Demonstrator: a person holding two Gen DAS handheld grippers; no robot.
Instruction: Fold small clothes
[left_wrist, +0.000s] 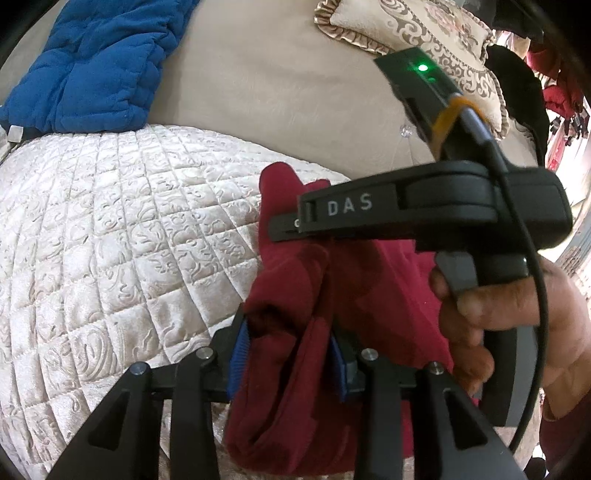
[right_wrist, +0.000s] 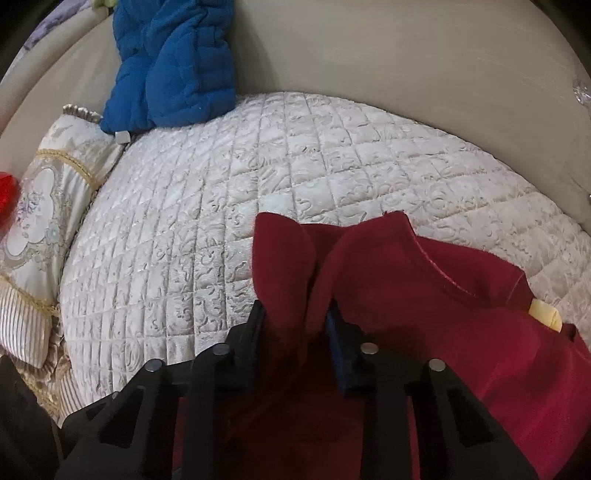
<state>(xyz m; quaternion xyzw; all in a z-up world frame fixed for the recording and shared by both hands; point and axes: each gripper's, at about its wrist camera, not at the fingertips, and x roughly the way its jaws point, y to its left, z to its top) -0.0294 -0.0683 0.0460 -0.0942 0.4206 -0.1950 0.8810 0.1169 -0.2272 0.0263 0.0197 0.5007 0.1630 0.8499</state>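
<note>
A small dark red garment is bunched between my two grippers above a quilted cream sofa seat. My left gripper is shut on a thick fold of it. In the left wrist view the right gripper's black body marked DAS crosses just above, held by a hand. In the right wrist view my right gripper is shut on another fold of the red garment, whose neckline and yellow label lie to the right.
A blue padded jacket lies against the beige sofa back. Patterned cushions sit at the sofa's ends. A red object shows at the far left edge.
</note>
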